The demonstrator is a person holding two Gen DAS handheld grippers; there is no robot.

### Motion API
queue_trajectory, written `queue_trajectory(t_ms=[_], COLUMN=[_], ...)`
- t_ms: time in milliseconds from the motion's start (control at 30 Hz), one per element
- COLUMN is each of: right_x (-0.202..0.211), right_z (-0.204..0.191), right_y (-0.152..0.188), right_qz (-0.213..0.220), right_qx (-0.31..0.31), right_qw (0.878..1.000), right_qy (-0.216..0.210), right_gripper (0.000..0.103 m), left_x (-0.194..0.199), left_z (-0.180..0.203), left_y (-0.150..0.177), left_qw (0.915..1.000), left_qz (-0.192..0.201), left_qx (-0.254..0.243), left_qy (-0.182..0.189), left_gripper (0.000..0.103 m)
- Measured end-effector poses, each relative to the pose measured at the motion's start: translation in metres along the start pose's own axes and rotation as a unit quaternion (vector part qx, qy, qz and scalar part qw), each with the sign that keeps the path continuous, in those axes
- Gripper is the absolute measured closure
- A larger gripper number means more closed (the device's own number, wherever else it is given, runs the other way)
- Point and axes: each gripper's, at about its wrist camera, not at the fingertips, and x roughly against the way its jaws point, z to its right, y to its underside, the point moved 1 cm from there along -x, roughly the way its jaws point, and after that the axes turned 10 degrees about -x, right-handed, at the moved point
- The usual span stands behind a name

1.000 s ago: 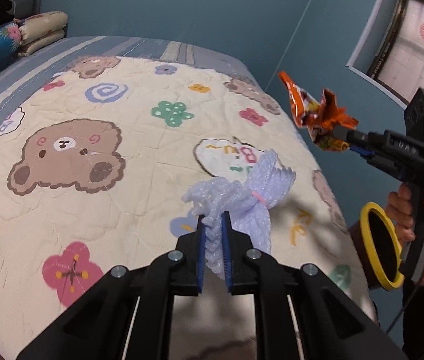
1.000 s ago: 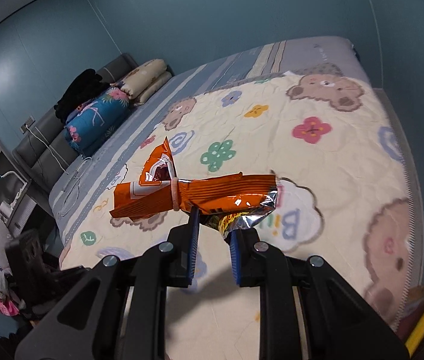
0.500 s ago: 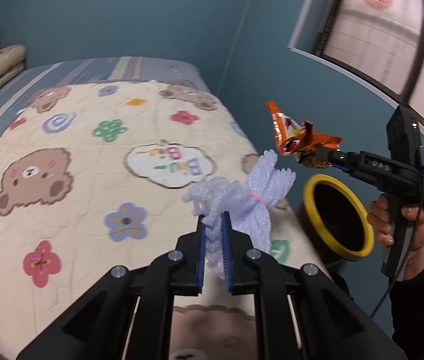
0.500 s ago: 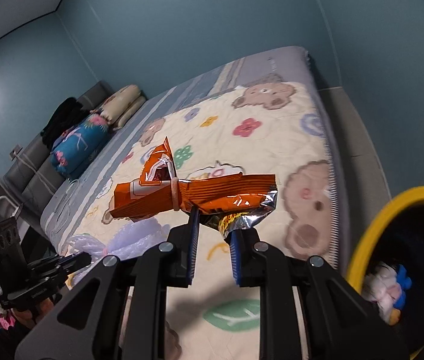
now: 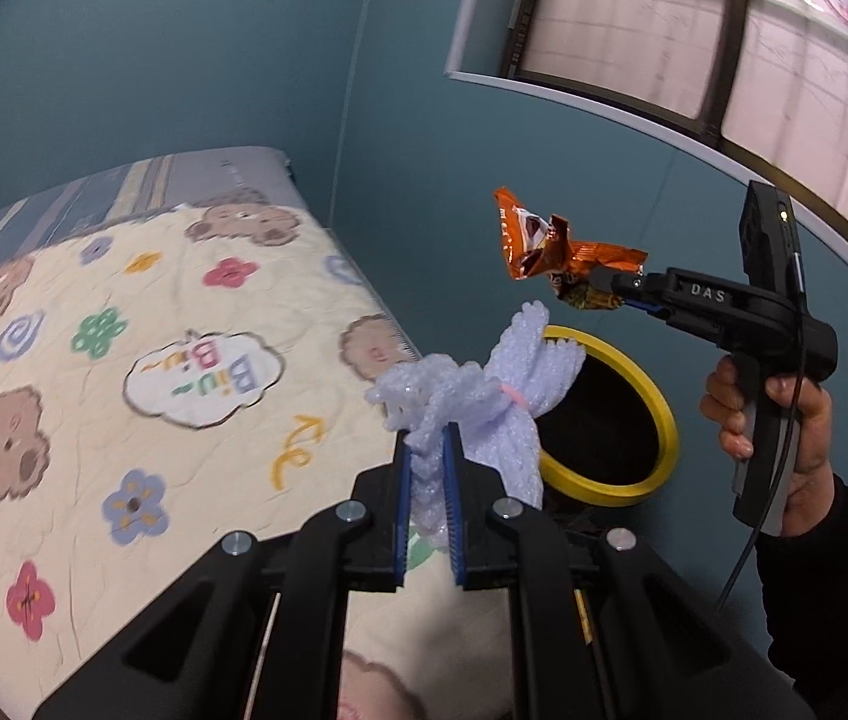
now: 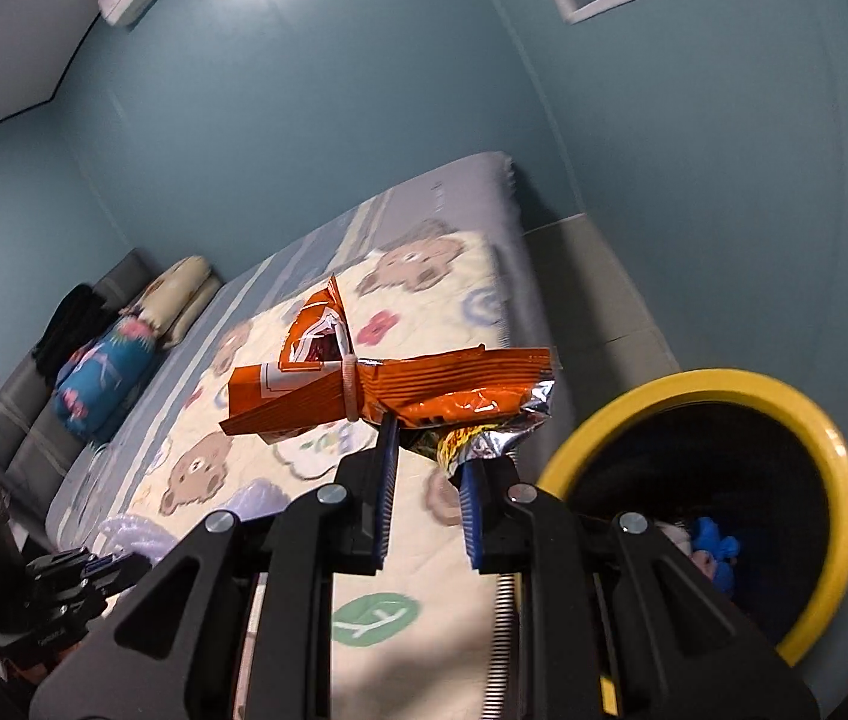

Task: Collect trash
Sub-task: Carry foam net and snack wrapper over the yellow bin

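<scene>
My left gripper [image 5: 425, 438] is shut on a pale lilac foam net [image 5: 472, 390] tied with a pink band, held over the bed's edge. Just beyond it stands a bin with a yellow rim [image 5: 658, 396]. My right gripper [image 5: 616, 291], held by a hand [image 5: 784, 420], is shut on a crumpled orange snack bag [image 5: 550, 252] above the bin's far side. In the right wrist view, the right gripper [image 6: 427, 432] clamps the orange snack bag [image 6: 400, 390] at its foil end, and the bin's yellow rim [image 6: 844, 480] lies to the right with trash inside.
A bed with a cream bear-and-flower quilt [image 5: 124, 360] fills the left. Teal walls surround it, with a window [image 5: 724, 30] at the upper right. Pillows [image 6: 124, 354] and dark clothes lie at the bed's head. A strip of grey floor [image 6: 592, 294] runs between bed and wall.
Both grippers have swung from over the bed towards the yellow-rimmed bin, each still holding its trash. The bin now appears larger and closer in both views.
</scene>
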Motion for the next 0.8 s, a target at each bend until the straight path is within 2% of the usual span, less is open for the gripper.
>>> queue_trajectory(t_ms=[133, 533, 800], right_x=[0.015, 0.049, 0.054], right_z=[0.023, 0.072, 0.097], right_y=[-0.009, -0.026, -0.033], right_qz=[0.029, 0.079, 0.089], right_qx=[-0.012, -0.026, -0.03], right_qw=[0.999, 0.993, 0.986], right_qy=[0.025, 0.089, 0.135], right_gripper=[0.085, 0.085, 0.084], left_x=[-0.014, -0.066, -0.116], left_z=[0.017, 0.068, 0.098], left_y=[-0.013, -0.042, -0.052], left_qw=[0.9998, 0.996, 0.9925], left_qz=[-0.005, -0.022, -0.047], left_qx=[-0.018, -0.072, -0.085], left_qy=[0.012, 0.048, 0.075], left_gripper=[0.094, 0.094, 0.094])
